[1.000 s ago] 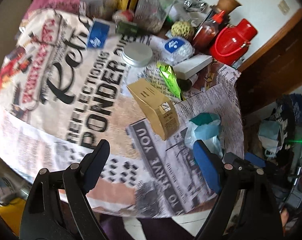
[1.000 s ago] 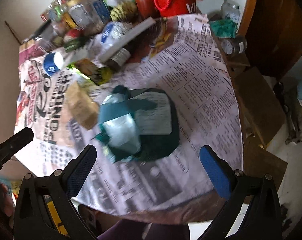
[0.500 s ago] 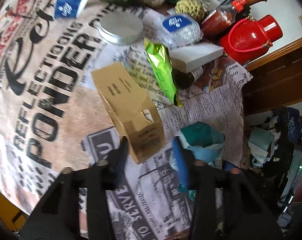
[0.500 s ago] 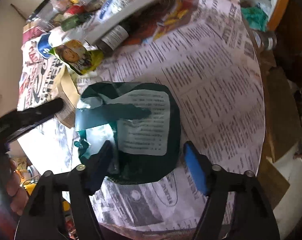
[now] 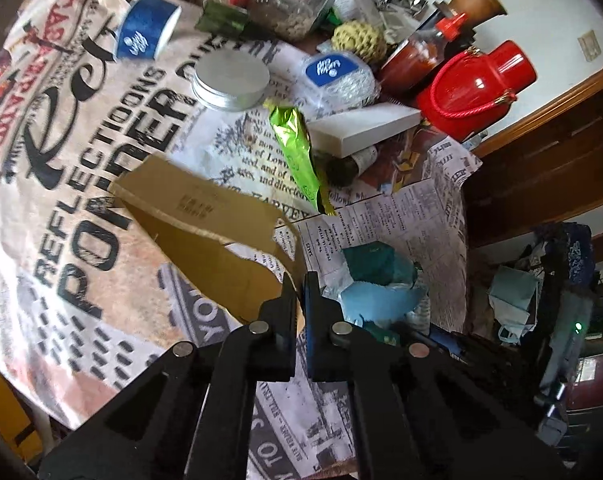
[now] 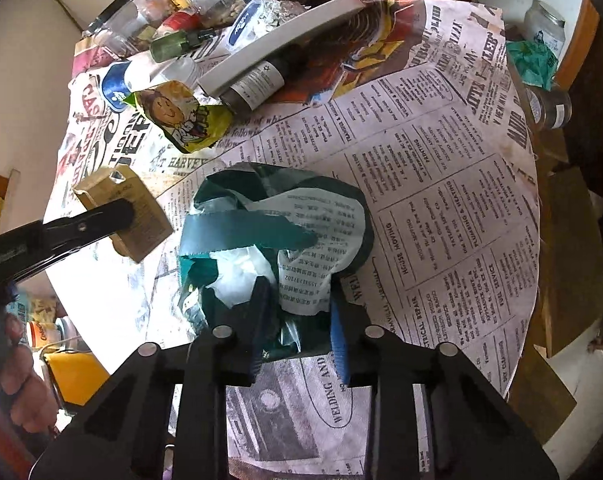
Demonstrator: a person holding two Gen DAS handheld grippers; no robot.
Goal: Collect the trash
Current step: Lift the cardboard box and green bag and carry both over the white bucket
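A: What is seen first?

B: A round desk is seen, draped in a newspaper-print cloth. Its far side is crowded: a red jug with a cord handle, a sauce bottle, a white flat box laid over a dark bottle, a round tin and a blue paper cup lying on its side.

A: And the trash?

B: Two pieces are being taken. A brown cardboard box, torn open, is lifted at one end near the middle of the desk. A crumpled teal bag with a white printed label is found just beside it, closer to the desk's near edge. A green snack wrapper is left lying between the box and the white flat box.

A: How is the left hand-held gripper set?

B: Its fingers are brought together on a torn flap of the cardboard box; in the right wrist view the box is seen pinched at the black finger's tip.

A: And the right hand-held gripper?

B: Its jaws are closing, and the near part of the teal bag is squeezed between the blue pads.

A: Is anything of the person seen?

B: A hand is glimpsed at the left edge of the right wrist view, blurred.
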